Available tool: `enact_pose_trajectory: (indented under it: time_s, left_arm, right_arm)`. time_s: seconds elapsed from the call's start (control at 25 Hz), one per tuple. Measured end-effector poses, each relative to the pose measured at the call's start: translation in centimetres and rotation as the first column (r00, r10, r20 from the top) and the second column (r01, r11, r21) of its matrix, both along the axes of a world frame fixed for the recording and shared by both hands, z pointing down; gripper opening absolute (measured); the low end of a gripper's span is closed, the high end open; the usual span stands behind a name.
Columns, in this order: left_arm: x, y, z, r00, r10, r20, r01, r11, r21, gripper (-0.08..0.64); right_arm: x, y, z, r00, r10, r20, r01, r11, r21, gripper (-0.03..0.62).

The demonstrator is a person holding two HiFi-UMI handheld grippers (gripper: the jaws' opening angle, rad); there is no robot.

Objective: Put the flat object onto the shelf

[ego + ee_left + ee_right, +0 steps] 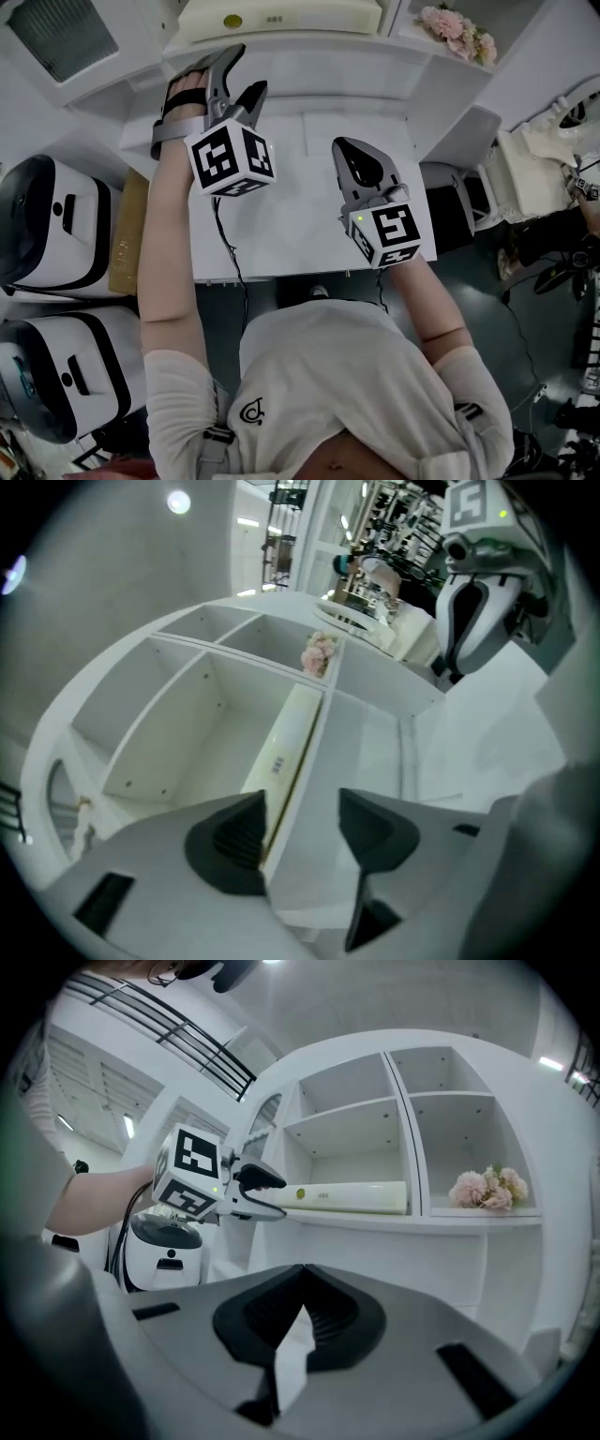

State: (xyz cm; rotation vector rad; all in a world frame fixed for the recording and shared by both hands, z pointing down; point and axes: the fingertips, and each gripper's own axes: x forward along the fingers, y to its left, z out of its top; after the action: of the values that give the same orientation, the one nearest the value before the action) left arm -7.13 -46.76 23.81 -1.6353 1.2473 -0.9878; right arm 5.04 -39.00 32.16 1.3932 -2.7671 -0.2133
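The flat object (281, 19) is a long cream box that lies on the white shelf (309, 58). It also shows in the right gripper view (347, 1196) and in the left gripper view (286, 752). My left gripper (246, 70) is held up at the box's near end, with its jaws apart and closing. Between the jaws (302, 808) only the box's edge shows, just beyond the left pad, and neither pad presses on it. My right gripper (345, 148) hovers over the white table (291, 225). It is shut (302, 1274) with nothing in it.
Pink flowers (459, 33) sit in the shelf compartment to the right of the box. Two white-and-black machines (56, 225) stand at the left of the table. A black cable (230, 248) hangs from the left gripper. The shelf's upper compartments (347, 1082) hold nothing.
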Motion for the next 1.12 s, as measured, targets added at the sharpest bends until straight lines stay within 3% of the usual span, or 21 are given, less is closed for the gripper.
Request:
enact_pose_trajectory:
  time_s: [0.04, 0.08, 0.2, 0.32, 0.4, 0.52, 0.68, 0.8, 1.12]
  left_arm:
    - [-0.5, 0.9, 0.0, 0.999, -0.006, -0.047, 0.008, 0.999, 0.031, 0.191]
    - [-0.9, 1.7, 0.4, 0.996, -0.009, -0.088, 0.013, 0.999, 0.044, 0.16]
    - [-1.9, 4.0, 2.1, 0.975, -0.006, -0.224, 0.013, 0.999, 0.031, 0.105]
    - [-3.2, 6.6, 3.6, 0.923, -0.005, -0.384, 0.02, 0.999, 0.034, 0.021]
    - [-3.7, 8.2, 4.6, 0.886, 0.004, -0.463, 0.011, 1.0, 0.029, 0.014]
    - [-4.2, 10.5, 5.9, 0.818, 0.026, -0.575, -0.012, 1.0, 0.029, 0.012]
    - [-4.7, 13.5, 7.9, 0.701, 0.035, -0.712, -0.046, 0.999, 0.004, 0.012]
    - [-4.8, 15.4, 9.6, 0.637, 0.055, -0.769, -0.105, 0.994, -0.016, 0.012]
    - [-5.9, 18.4, 11.8, 0.451, 0.038, -0.892, -0.164, 0.986, -0.041, 0.012]
  right_arm:
    - [-0.3, 0.5, 0.1, 1.0, 0.0, 0.001, 0.0, 1.0, -0.002, 0.008]
    - [-0.5, 1.0, 0.2, 1.0, 0.001, 0.002, -0.001, 1.0, -0.004, 0.008]
    - [-1.1, 2.4, 0.4, 1.0, 0.006, 0.007, -0.006, 1.0, -0.004, 0.008]
    - [-1.5, 3.8, 0.6, 1.0, 0.017, 0.014, -0.017, 1.0, 0.003, 0.008]
    - [-1.7, 4.5, 0.7, 0.999, 0.024, 0.023, -0.024, 1.0, 0.004, 0.008]
    - [-1.9, 5.7, 0.9, 0.998, 0.024, 0.058, -0.024, 1.0, -0.01, 0.008]
    - [-2.2, 7.1, 0.9, 0.998, 0.035, 0.047, -0.035, 0.999, 0.019, 0.008]
    - [-2.1, 7.8, 1.0, 0.998, 0.047, 0.044, -0.049, 0.998, 0.038, 0.008]
    - [-0.7, 9.0, 1.7, 0.993, 0.085, 0.08, -0.089, 0.995, 0.049, 0.006]
